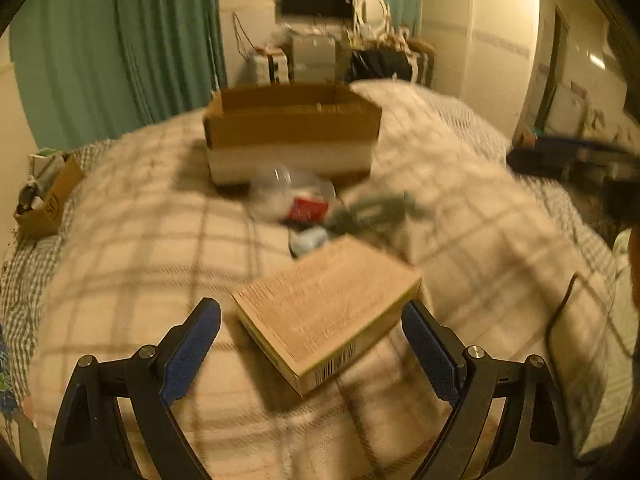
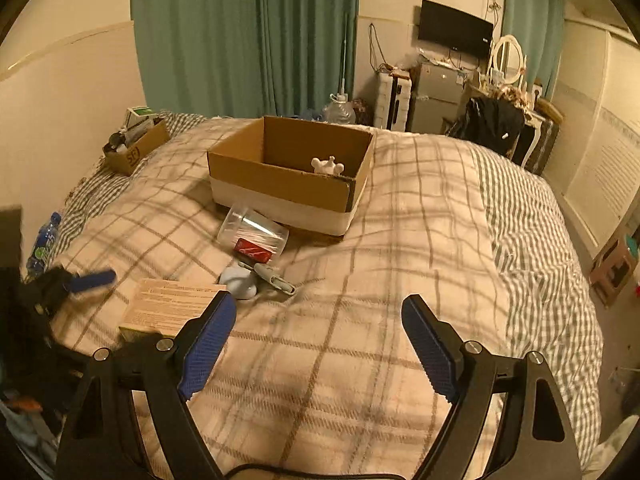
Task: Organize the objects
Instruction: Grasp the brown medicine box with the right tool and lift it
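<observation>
A flat tan box (image 1: 328, 310) lies on the plaid bed, between the open fingers of my left gripper (image 1: 312, 320), which is empty; the box also shows in the right wrist view (image 2: 172, 306). Beyond it lie a clear plastic cup (image 1: 292, 192) (image 2: 252, 228), a red pack (image 1: 308, 208) (image 2: 254, 249), a grey tool (image 1: 368, 210) (image 2: 274, 276) and a pale round object (image 1: 310, 240) (image 2: 240, 282). An open cardboard box (image 1: 292, 128) (image 2: 288, 168) stands behind, holding a white figure (image 2: 327, 166). My right gripper (image 2: 318, 318) is open and empty over bare blanket. The left gripper shows blurred at the left of the right wrist view (image 2: 76, 282).
A small cardboard box (image 2: 136, 148) of items sits at the bed's far left corner. A blue water bottle (image 2: 42, 246) lies at the left bed edge. Furniture, a fridge (image 2: 436, 96) and a TV (image 2: 456, 28) stand beyond the bed. The right gripper appears blurred at the right of the left wrist view (image 1: 572, 160).
</observation>
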